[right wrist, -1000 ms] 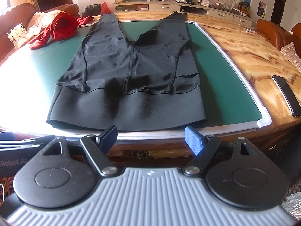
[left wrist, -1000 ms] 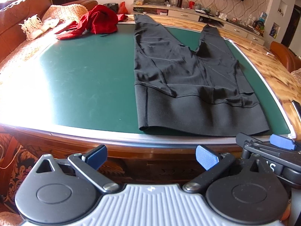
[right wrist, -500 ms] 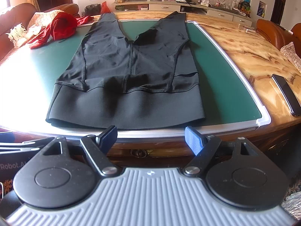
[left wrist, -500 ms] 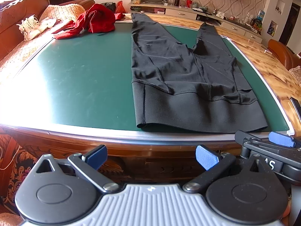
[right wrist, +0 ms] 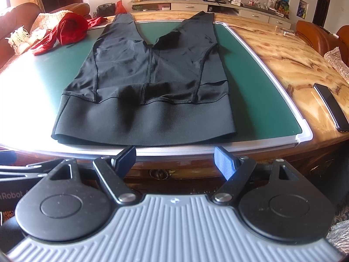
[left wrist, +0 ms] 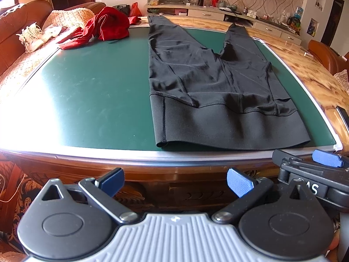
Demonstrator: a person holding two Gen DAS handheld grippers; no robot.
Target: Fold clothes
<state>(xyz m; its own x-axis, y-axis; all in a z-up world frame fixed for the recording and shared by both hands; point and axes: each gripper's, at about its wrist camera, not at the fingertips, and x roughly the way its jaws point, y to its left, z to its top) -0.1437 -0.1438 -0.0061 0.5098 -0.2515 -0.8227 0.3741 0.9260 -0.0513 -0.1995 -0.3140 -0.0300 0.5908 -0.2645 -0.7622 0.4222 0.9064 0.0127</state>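
Your left gripper and right gripper both hang off the near edge of the table with jaws spread wide and nothing between them. The black leggings lie flat on the green mat, waistband at the near edge and legs running away from you. A red garment sits crumpled at the mat's far left corner, well apart from the leggings.

Phone cut off by frame edge
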